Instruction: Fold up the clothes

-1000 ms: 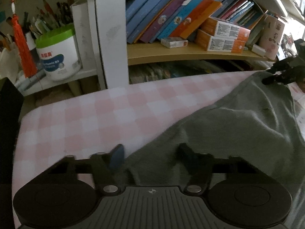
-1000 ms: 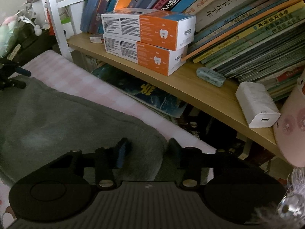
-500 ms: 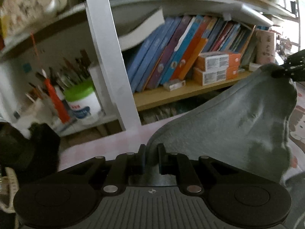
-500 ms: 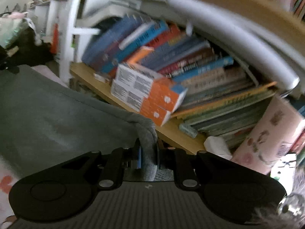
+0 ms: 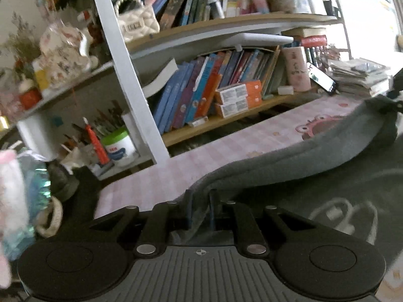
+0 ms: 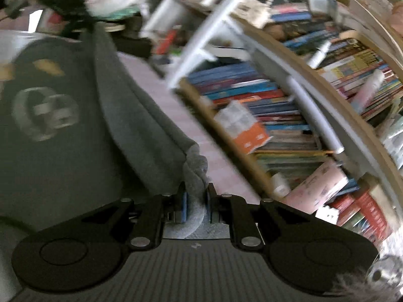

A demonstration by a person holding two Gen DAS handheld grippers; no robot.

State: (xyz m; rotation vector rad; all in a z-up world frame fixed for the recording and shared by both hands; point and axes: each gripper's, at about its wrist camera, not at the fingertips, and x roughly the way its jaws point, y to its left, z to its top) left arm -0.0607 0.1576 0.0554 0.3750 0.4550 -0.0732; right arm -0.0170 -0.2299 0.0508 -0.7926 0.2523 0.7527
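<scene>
Here the left gripper (image 5: 200, 210) is clenched on a bunched edge of the grey garment (image 5: 314, 156), the cloth pinched between its two fingers. The right gripper (image 6: 196, 201) is likewise clamped on a rolled corner of the same garment (image 6: 141, 115), with a wad of grey fabric sitting between the pads.

From the left gripper the lifted edge runs away to the right in a taut ridge towards the far corner. Below and to the right of that ridge the rest of the garment lies flat, and a pale printed outline (image 5: 337, 214) shows on it; the print is too blurred to read. In the right wrist view the same kind of pale ringed print (image 6: 45, 113) sits to the left of the gripper, also unreadable.

Beyond both grippers lies the pink-and-white checked cloth (image 5: 156, 183) covering the surface, with a pink cartoon figure (image 5: 317, 127) printed on it ahead and to the right of the left gripper.

Past the cloth stands a bookshelf (image 5: 226, 120) with wooden boards and a white upright post (image 5: 128, 75). Leaning books fill the lower board, beside two stacked orange-and-white boxes (image 5: 238, 98) whose lettering is too small to read. To the left of the post a white tub with a green lid (image 5: 119, 146) carries a red and blue label I cannot make out. A quilted cream handbag (image 5: 137, 20) sits on the upper board.
</scene>
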